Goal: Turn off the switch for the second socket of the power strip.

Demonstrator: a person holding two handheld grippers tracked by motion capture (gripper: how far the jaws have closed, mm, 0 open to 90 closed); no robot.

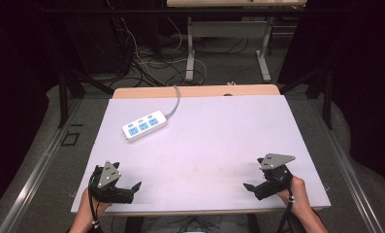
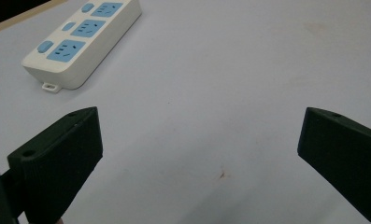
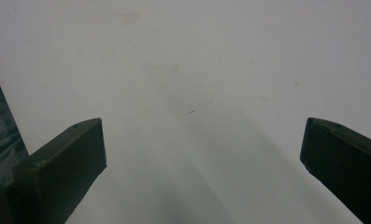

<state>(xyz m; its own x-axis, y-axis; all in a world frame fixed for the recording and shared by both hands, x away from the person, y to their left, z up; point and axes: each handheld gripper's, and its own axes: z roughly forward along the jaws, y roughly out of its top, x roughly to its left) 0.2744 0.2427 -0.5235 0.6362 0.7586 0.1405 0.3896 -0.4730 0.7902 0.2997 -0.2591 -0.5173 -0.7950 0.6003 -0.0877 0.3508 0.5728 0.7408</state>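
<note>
While a person's hands hold both tools low near the front edge of the white surface point(image 1: 214, 141), the left claw point(image 1: 132, 189) sits at about seven o'clock with its jaws spread wide and nothing between them. Up at about eleven o'clock, well apart from it, a white power strip point(image 1: 144, 125) with blue sockets lies flat, its grey cord point(image 1: 174, 103) running off the far edge. At about five o'clock the right claw point(image 1: 250, 187) likewise gapes wide over bare surface, gripping nothing.

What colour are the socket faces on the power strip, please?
Light blue, set in a cream-white power strip body; clearest in the left gripper view.
</note>
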